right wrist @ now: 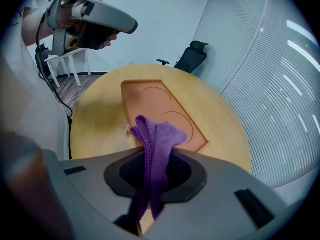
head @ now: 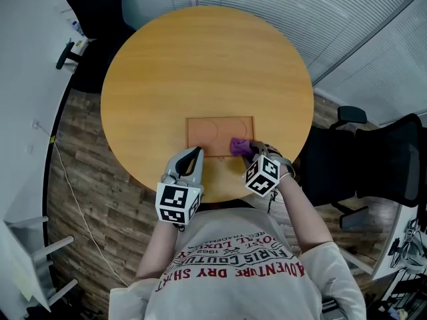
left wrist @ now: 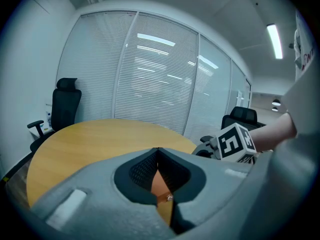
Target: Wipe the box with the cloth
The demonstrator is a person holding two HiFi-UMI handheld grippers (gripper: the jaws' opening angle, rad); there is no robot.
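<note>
A person works over a round wooden table (head: 200, 59) with 2 hand-held grippers, a flat orange-brown box (head: 217, 133) lying closed in front of them, its lid marked with 2 circles. The right gripper (head: 252, 150) sits at the box's near right corner, its jaws clamped tight on a purple cloth (head: 239, 145). The cloth's bunched end pokes out past the jaw tips and rests on that corner of the lid (the right gripper view shows the folds (right wrist: 157, 144) pinched between the jaws, with the box (right wrist: 155, 101) stretching away beyond them).

The left gripper (head: 194, 153) lies at the box's near left corner, its tips over the near edge. Its jaws are closed tip to tip (left wrist: 158, 150) with nothing held, and only a sliver of the orange lid and a small metal fitting (left wrist: 170, 197) on the box's near edge show through the gap behind the tips. Whether the tips touch the box cannot be told.

To the right of the box, clear of the table, stands a black office chair (head: 373, 159). A second black chair (head: 93, 19) stands to the far left of the box. Pale window blinds (head: 347, 25) run behind the box's far side.
</note>
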